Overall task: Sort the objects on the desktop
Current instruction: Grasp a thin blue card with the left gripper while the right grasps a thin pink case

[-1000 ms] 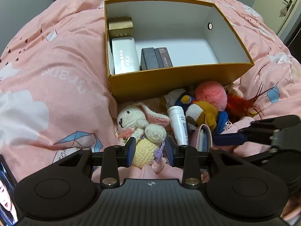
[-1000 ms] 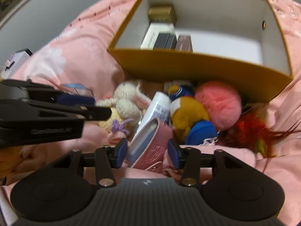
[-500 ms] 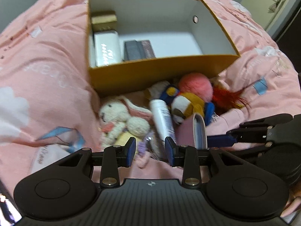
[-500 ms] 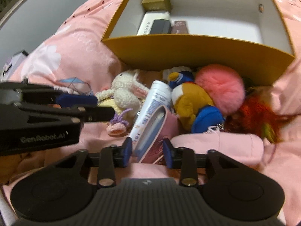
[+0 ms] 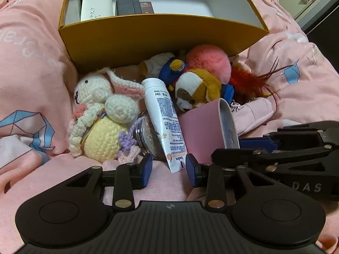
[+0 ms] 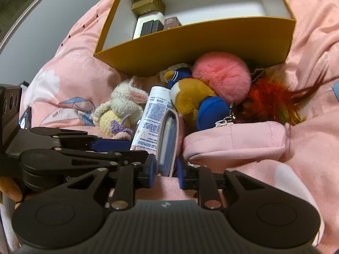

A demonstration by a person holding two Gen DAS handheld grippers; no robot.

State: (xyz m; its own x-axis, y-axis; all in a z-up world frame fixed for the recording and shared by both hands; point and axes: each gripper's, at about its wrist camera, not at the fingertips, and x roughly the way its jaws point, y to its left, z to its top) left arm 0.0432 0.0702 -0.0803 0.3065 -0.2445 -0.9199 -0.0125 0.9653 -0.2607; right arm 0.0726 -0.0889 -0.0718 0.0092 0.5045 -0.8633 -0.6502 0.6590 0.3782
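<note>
A heap of small things lies on the pink bedding in front of a yellow box (image 5: 161, 36). My left gripper (image 5: 169, 169) points down at a white tube (image 5: 164, 114). Its jaws are closing, with the tube's crimped end between them, and a gap still shows at the left pad. My right gripper (image 6: 167, 169) is shut on a pink wallet (image 6: 168, 139), which stands on edge beside the tube. The same pink wallet (image 5: 201, 131) shows in the left wrist view. A crochet rabbit (image 5: 101, 114) lies left of the tube.
A plush dog (image 5: 197, 91), a pink pompom (image 5: 209, 61), red feathers (image 5: 250, 82) and a pink pouch (image 6: 235, 141) crowd the right. A glass jar (image 5: 148, 135) lies under the tube. Several small boxes (image 5: 96, 6) fill the yellow box's left end. A person's fingers (image 6: 11, 190) show at far left.
My left gripper has sunk and shifted from the rabbit to the tube, and its jaws have narrowed. My right gripper has shut on the pink wallet and turned it upright.
</note>
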